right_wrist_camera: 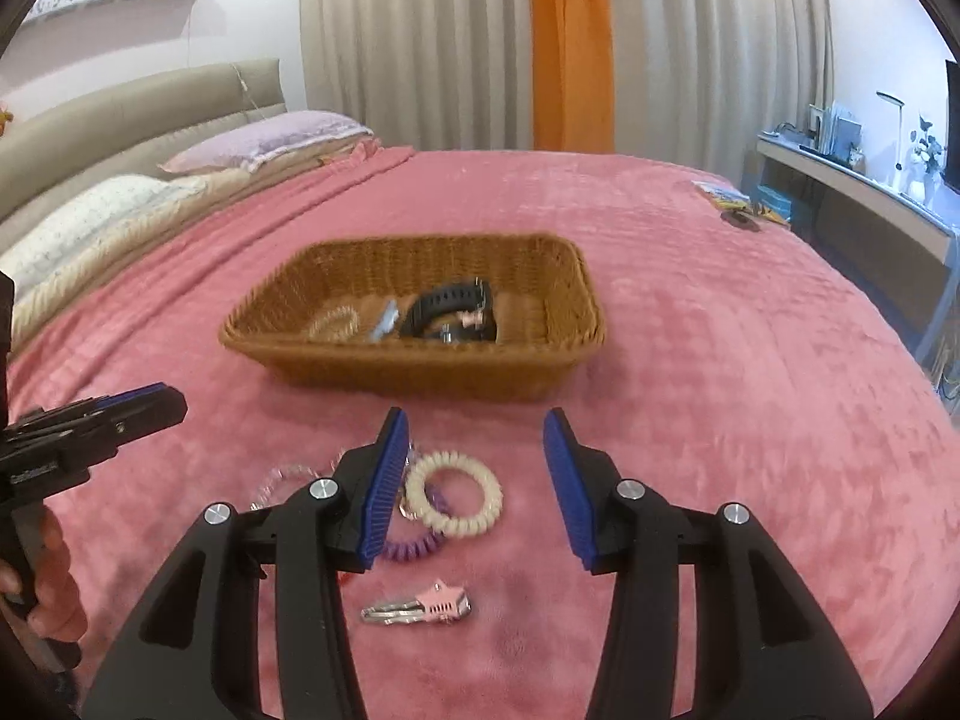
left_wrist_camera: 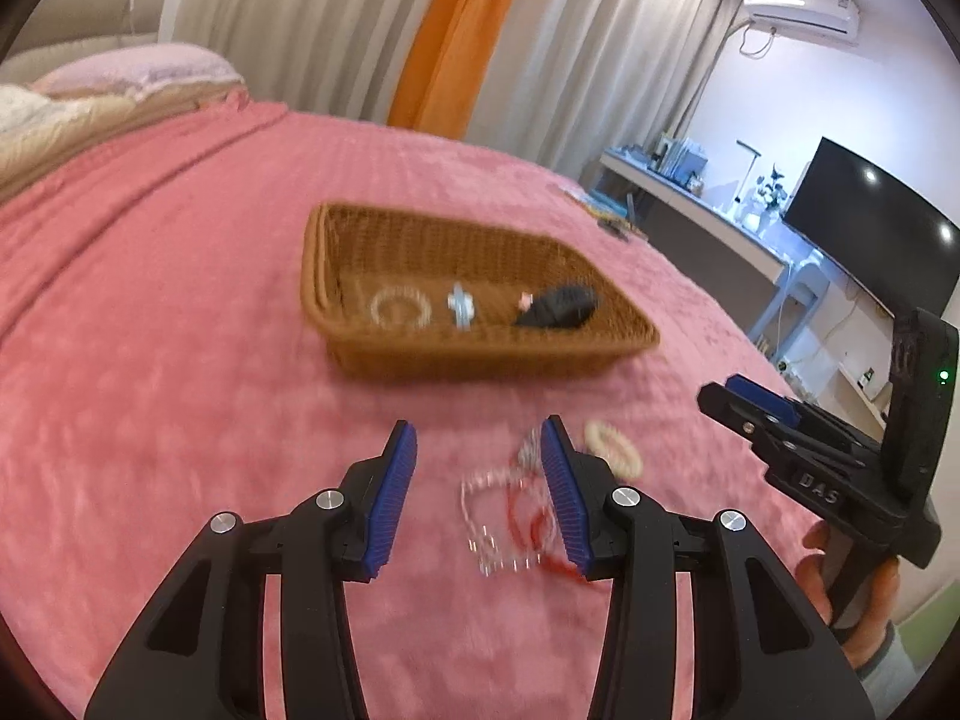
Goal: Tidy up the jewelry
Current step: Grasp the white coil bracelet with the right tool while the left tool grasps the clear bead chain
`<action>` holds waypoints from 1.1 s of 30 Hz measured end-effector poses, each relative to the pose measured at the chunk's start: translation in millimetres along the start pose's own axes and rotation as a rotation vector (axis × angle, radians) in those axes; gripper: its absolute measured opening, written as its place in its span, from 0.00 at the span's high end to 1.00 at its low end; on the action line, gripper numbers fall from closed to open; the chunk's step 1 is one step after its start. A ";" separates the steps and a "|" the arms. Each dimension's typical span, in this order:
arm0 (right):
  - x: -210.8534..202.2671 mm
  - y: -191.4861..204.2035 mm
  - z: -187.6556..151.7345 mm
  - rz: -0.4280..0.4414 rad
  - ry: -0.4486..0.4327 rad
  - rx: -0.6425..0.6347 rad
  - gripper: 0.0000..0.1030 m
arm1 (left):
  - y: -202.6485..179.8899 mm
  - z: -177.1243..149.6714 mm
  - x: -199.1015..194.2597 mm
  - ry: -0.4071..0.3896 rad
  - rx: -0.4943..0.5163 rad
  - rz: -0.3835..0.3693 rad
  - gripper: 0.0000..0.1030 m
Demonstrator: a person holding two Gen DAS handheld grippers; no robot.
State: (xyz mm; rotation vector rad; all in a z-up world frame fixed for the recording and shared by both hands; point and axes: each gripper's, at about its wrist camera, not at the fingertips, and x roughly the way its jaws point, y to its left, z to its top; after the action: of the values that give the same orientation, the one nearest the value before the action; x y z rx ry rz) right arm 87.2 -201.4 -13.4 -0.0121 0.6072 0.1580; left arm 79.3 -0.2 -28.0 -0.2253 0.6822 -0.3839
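A brown wicker basket (left_wrist_camera: 480, 357) (right_wrist_camera: 414, 375) sits on the pink bedspread. It holds a clear bead bracelet (left_wrist_camera: 400, 309), a light blue clip (left_wrist_camera: 461, 306) and a black watch (right_wrist_camera: 450, 312). In front of it on the blanket lie a clear bracelet with a red cord (left_wrist_camera: 510, 516), a cream coil hair tie (right_wrist_camera: 454, 492), a purple coil tie (right_wrist_camera: 408, 546) and a pink star hair clip (right_wrist_camera: 420, 606). My left gripper (left_wrist_camera: 480, 429) hovers open over the clear bracelet. My right gripper (right_wrist_camera: 477, 420) stands open just right of the cream tie, nothing between its pads.
Pillows (right_wrist_camera: 270, 138) and a headboard lie at the bed's far left. A desk with a monitor (left_wrist_camera: 870, 228) runs along the right wall. Small items (right_wrist_camera: 735, 204) lie near the bed's far right edge. A hand (left_wrist_camera: 840, 576) holds the right gripper.
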 end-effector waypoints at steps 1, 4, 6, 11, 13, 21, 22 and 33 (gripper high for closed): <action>6.0 0.6 -2.8 -0.008 0.012 0.000 0.58 | 0.0 -4.1 3.2 0.013 -0.004 0.004 0.59; 23.3 -1.2 -9.8 -0.016 0.055 0.012 0.65 | -0.8 -14.4 15.7 0.055 -0.003 0.008 0.59; 36.7 -4.1 -14.7 -0.024 0.091 0.026 0.65 | -2.5 -21.1 27.6 0.090 0.008 0.015 0.59; 58.0 -9.0 -25.0 0.003 0.157 0.044 0.66 | -1.5 -32.6 39.6 0.105 0.010 0.069 0.59; 62.7 -4.9 -27.5 -0.003 0.173 0.028 0.66 | -1.0 -36.2 40.0 0.106 0.013 0.073 0.59; 71.3 3.7 -29.6 -0.037 0.202 -0.013 0.71 | -12.5 -42.6 56.0 0.170 0.079 0.126 0.66; 71.7 5.0 -29.5 -0.036 0.202 -0.021 0.77 | -13.0 -41.6 57.0 0.172 0.080 0.131 0.71; 65.3 10.1 -34.9 -0.026 0.181 -0.045 0.93 | -10.9 -42.3 53.2 0.148 0.063 0.125 0.94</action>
State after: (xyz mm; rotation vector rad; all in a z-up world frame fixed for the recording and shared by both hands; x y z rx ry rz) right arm 118.7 -184.0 -78.9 -0.0781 0.7839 0.1460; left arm 86.7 -35.4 -86.6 -0.0944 0.8246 -0.3033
